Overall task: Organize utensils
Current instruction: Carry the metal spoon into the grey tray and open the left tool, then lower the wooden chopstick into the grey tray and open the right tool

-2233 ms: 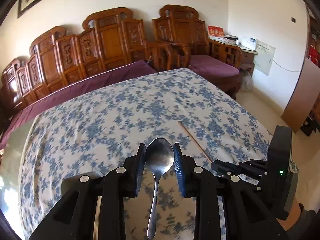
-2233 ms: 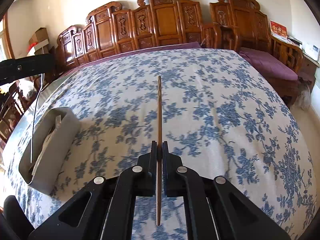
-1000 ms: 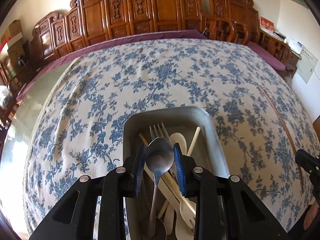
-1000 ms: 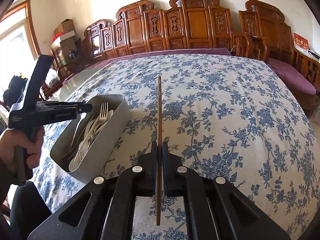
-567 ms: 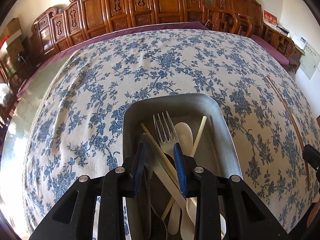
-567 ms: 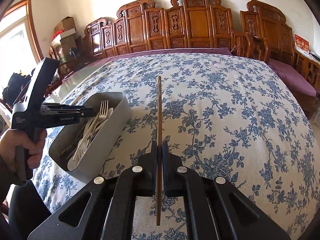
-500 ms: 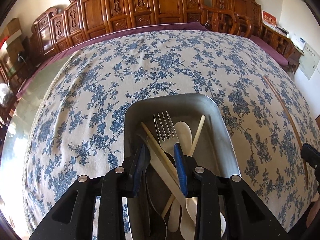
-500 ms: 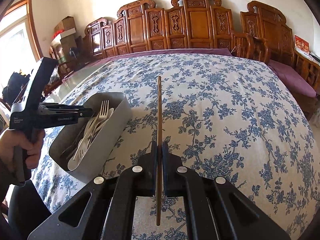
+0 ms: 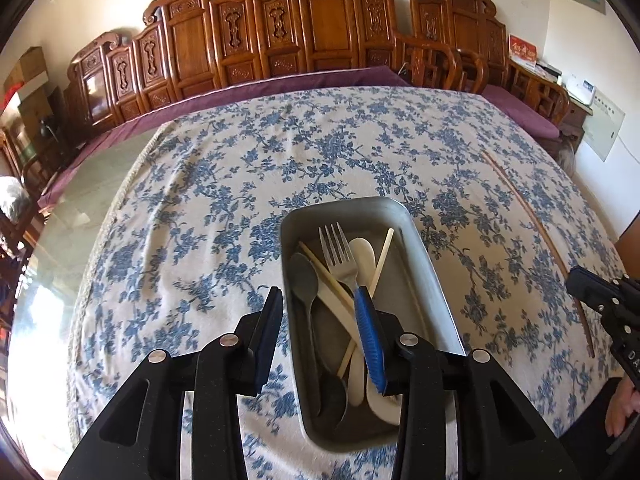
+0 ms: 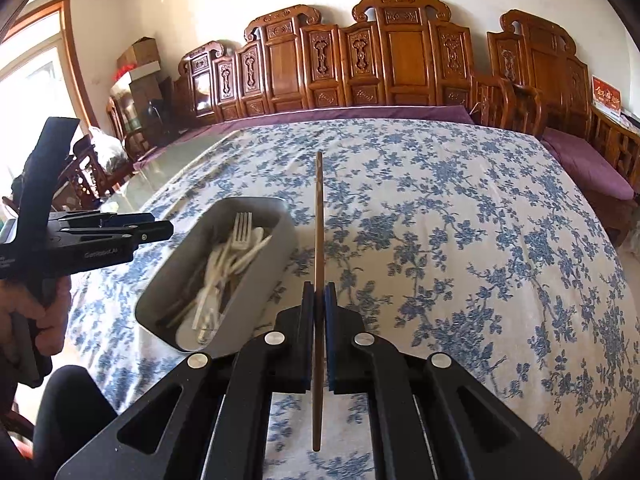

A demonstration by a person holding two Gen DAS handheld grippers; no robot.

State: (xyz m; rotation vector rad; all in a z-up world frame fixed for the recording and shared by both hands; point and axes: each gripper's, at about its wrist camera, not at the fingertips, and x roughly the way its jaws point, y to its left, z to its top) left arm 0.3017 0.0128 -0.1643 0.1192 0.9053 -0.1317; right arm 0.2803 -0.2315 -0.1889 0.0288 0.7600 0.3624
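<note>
A grey metal tray (image 9: 424, 248) sits on the blue-flowered tablecloth and holds a metal spoon (image 9: 304, 276), a fork (image 9: 338, 252), a pale spoon (image 9: 364, 256) and pale chopsticks (image 9: 382, 256). My left gripper (image 9: 320, 304) is open and empty, just above the tray's near left side. My right gripper (image 10: 319, 292) is shut on a brown chopstick (image 10: 319, 216), held upright-forward to the right of the tray (image 10: 280, 248). The chopstick also shows in the left wrist view (image 9: 532, 220), and the left gripper shows in the right wrist view (image 10: 160, 230).
The tablecloth (image 9: 320, 152) covers a large table with a bare glass strip (image 9: 80, 216) at its left. Carved wooden benches (image 10: 400, 60) with purple cushions line the far side and right. Cardboard boxes (image 10: 140, 60) stand at the far left.
My left gripper opened and let the metal spoon fall into the tray, then drew back a little. My right gripper holds the chopstick as before, slightly nearer the tray.
</note>
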